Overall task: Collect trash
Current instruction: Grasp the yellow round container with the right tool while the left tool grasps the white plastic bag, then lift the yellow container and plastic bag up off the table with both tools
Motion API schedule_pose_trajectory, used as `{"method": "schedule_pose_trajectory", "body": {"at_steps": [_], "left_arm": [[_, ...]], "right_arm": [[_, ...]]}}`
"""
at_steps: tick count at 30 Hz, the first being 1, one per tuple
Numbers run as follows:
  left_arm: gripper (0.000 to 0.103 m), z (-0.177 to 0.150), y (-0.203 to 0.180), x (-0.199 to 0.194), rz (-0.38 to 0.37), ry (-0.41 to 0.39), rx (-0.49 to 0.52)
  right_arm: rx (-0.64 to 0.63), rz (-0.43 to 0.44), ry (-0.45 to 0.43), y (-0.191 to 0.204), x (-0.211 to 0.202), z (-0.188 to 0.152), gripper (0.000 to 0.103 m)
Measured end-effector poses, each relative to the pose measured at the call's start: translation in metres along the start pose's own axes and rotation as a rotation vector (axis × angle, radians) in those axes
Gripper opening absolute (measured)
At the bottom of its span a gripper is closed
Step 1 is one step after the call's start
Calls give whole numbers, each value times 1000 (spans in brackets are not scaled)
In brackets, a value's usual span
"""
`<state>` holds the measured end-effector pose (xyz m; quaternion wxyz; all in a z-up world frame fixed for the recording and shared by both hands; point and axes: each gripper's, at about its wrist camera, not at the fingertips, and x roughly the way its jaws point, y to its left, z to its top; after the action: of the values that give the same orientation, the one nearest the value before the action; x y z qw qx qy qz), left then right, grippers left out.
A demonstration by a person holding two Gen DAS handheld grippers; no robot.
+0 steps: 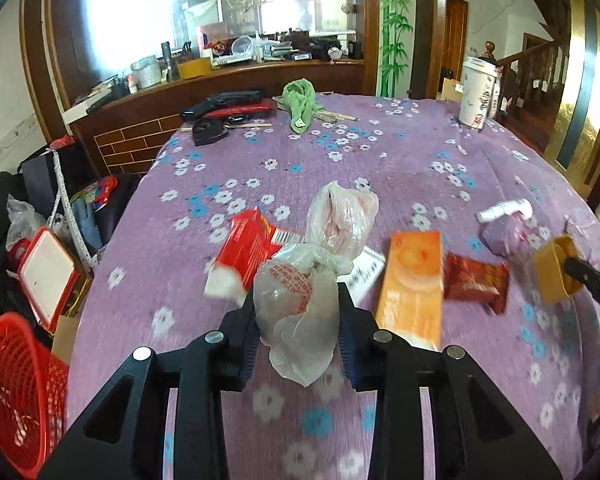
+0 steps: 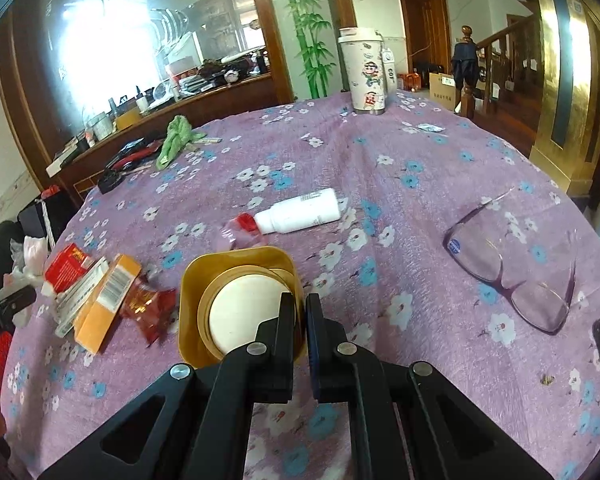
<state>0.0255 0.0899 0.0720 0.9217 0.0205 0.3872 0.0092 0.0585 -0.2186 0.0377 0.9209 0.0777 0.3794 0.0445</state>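
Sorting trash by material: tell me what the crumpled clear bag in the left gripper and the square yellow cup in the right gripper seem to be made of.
Crumpled clear bag with red print: thin plastic film, translucent and creased, held between the left gripper fingers.
Square yellow cup: likely rigid plastic, possibly coated paper; smooth, slightly glossy wall keeps its shape with its rim pinched by the right gripper.

red basket [image 1: 20, 392] cut off at left edge; red box [image 1: 244, 248] motion-blurred.

I see glasses [image 2: 512, 276] near the table's right edge, a tumbler [image 2: 364, 72] upright at the far side, a green cloth [image 1: 302, 102] beyond.
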Motion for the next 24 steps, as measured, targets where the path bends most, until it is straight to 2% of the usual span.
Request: {"method": "schedule_pose_trajectory", "body": {"at_steps": [4,11,15,24], "left_arm": [[33,-22,-1,-24,12,-27,-3],[33,-57,4,-58,32,-74,-21],[33,-79,11,-69,34,-70,-52],[33,-101,20,-78,37,-77,-99]], "right_arm": [[-87,13,2,29,-18,-10,5],[-226,92,-15,83,-56,-40,6],[-275,117,-17,103,-67,-57,6],[-336,128,2,128,-73,-75,6]]}}
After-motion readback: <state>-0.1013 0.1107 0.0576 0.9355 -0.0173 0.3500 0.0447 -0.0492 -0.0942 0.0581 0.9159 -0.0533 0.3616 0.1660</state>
